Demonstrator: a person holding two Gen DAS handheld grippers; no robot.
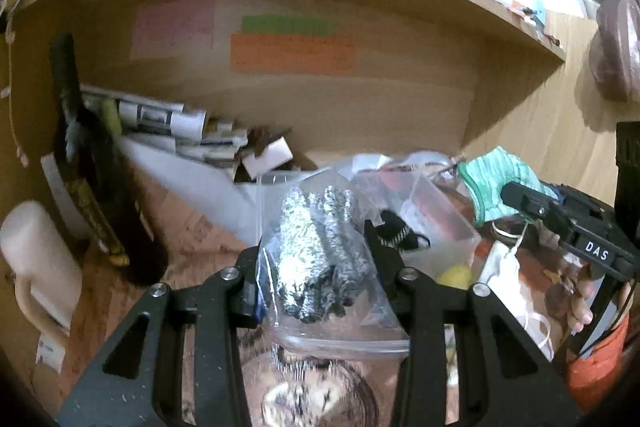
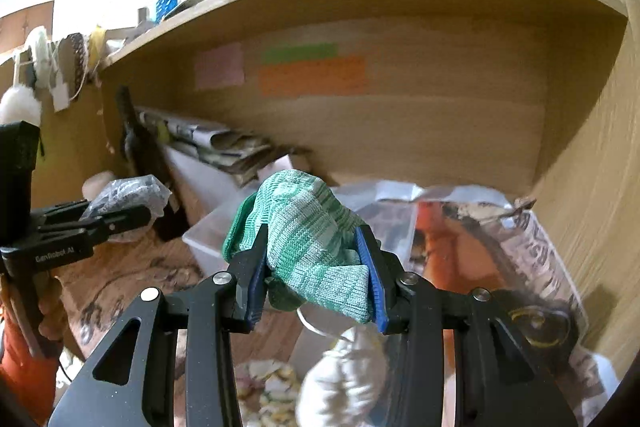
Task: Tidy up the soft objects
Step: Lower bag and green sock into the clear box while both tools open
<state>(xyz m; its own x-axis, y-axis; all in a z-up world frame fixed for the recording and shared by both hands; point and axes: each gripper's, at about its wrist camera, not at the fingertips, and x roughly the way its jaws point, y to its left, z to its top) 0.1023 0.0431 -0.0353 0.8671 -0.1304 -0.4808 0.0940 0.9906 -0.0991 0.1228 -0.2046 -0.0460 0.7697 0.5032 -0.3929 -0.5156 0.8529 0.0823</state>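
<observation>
My left gripper is shut on a clear plastic bag holding a black-and-white knitted sock bundle, lifted above the wooden desk. It also shows at the left of the right wrist view. My right gripper is shut on a green-and-white knitted sock, held above a clear plastic box. The green sock and the right gripper show at the right of the left wrist view.
A wooden shelf alcove with coloured sticky notes stands ahead. Stacked papers, a dark bottle and a white mug sit at the left. A clear box of small items and plastic packets lie right.
</observation>
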